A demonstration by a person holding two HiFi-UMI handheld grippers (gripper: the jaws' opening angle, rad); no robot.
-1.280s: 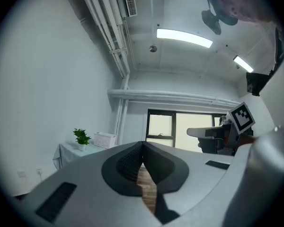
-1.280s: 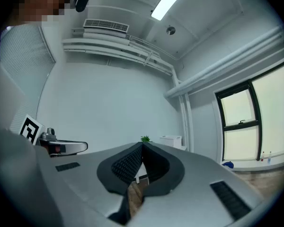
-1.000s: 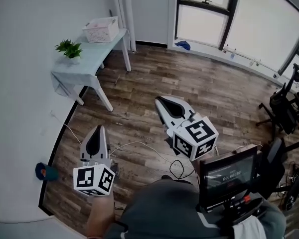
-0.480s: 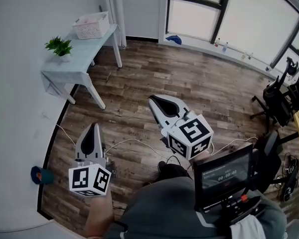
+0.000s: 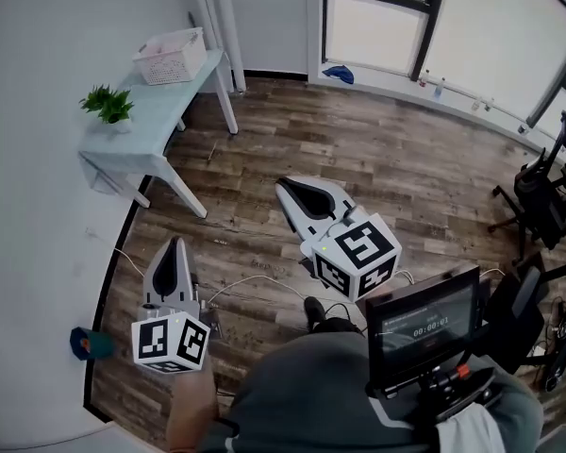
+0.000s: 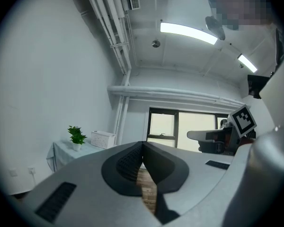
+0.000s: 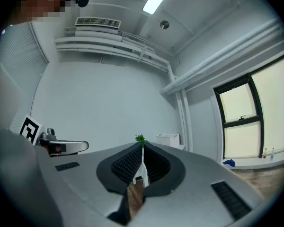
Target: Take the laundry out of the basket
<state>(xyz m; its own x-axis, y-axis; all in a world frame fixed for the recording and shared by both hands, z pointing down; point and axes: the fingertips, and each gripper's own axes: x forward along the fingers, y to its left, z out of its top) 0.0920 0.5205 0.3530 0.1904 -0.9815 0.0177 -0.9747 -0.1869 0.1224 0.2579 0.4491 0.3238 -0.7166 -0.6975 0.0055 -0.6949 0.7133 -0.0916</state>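
Note:
A white laundry basket [image 5: 172, 56] with pale cloth in it stands at the far end of a small white table [image 5: 160, 121] by the wall; it also shows far off in the left gripper view as the basket [image 6: 102, 139] and in the right gripper view as the basket [image 7: 168, 139]. My left gripper [image 5: 174, 245] hangs over the wood floor at lower left, jaws shut and empty. My right gripper [image 5: 285, 187] is held at the middle, also shut with nothing in it. Both are well short of the table.
A small potted plant [image 5: 106, 106] sits on the table's near end. White cables [image 5: 255, 281] trail over the floor. A blue cloth [image 5: 338, 74] lies under the windows. A monitor [image 5: 421, 321] is at lower right, a dark chair [image 5: 538, 201] at right. A blue-orange object [image 5: 85, 343] lies by the wall.
The view has shifted slightly toward the table. Both grippers stay shut and hold about the same places in the head view.

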